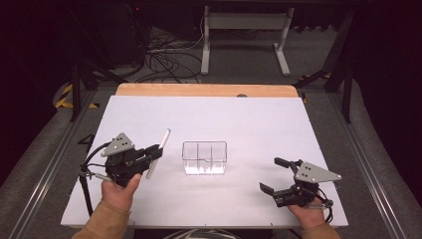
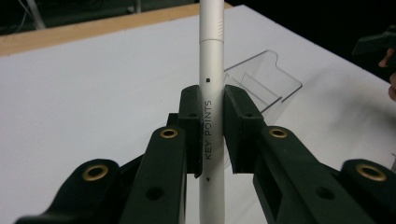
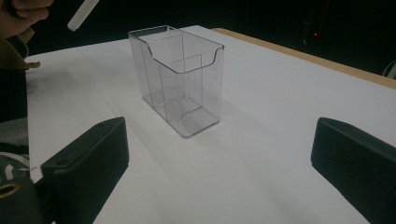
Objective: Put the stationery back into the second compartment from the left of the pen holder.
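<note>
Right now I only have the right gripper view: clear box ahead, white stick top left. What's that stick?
Observer: A white pen, clamped upright between the left gripper jaws.
Operator: Any markings?
Observer: The barrel reads KEY POINTS in the left gripper view.
Operator: Where's the box on the table?
Observer: The clear organizer stands near the middle of the white table, between the left gripper and the right gripper, whose jaws are open and hold nothing.
</note>
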The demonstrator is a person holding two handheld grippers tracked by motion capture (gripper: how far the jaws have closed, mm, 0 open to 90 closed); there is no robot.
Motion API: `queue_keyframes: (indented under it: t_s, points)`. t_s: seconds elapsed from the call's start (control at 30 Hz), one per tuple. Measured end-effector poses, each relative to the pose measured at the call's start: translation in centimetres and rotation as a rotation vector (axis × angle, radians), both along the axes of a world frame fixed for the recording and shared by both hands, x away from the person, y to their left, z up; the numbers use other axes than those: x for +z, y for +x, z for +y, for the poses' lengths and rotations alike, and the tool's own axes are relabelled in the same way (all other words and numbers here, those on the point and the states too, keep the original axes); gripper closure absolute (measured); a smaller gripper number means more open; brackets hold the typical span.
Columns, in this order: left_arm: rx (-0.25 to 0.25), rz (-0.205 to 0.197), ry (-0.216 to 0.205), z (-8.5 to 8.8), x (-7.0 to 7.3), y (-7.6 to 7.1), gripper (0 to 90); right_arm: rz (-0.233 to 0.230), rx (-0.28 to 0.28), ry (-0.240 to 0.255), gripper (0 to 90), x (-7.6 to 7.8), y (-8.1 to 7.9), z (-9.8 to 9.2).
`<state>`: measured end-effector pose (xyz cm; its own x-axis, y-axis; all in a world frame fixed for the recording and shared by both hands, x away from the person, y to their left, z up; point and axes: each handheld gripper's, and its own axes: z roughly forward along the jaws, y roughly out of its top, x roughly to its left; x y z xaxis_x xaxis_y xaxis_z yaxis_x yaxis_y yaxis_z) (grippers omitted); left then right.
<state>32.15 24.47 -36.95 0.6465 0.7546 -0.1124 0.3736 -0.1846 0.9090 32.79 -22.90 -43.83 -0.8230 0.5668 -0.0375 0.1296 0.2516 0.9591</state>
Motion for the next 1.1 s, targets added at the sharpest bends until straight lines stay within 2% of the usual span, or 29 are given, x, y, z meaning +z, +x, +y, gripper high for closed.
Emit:
queue_keyframes:
  t_s: [0.1, 0.3, 0.47, 0.6, 0.77, 0.9, 1.1]
  points:
    - [-0.007, -0.047, -0.024, -0.1, 0.3, -0.2, 78.6, -0.001, 0.000, 0.001, 4.5, 0.0, 0.0, 0.0]
    - [-0.048, -0.089, -0.081, -0.4, 0.8, 0.1, 78.6, -0.001, 0.002, 0.001, 4.5, 0.0, 0.0, 0.0]
    - [-0.070, -0.130, -0.085, -1.1, 1.0, 0.5, 78.6, -0.002, 0.003, -0.001, 4.4, -0.1, 0.0, 0.0]
    - [-0.107, -0.141, -0.114, -1.7, 1.1, 0.8, 78.6, -0.002, 0.003, 0.001, 4.5, -0.1, 0.0, 0.0]
    - [-0.119, -0.172, -0.125, -2.2, 1.3, 1.0, 78.6, -0.002, 0.002, 0.001, 4.5, -0.1, 0.0, 0.0]
    - [-0.131, -0.175, -0.161, -2.5, 1.6, 1.2, 78.6, 0.000, 0.004, 0.000, 4.4, -0.1, 0.0, 0.0]
    - [-0.153, -0.175, -0.186, -3.3, 1.9, 2.0, 78.6, 0.002, 0.005, -0.002, 4.4, -0.1, 0.1, 0.1]
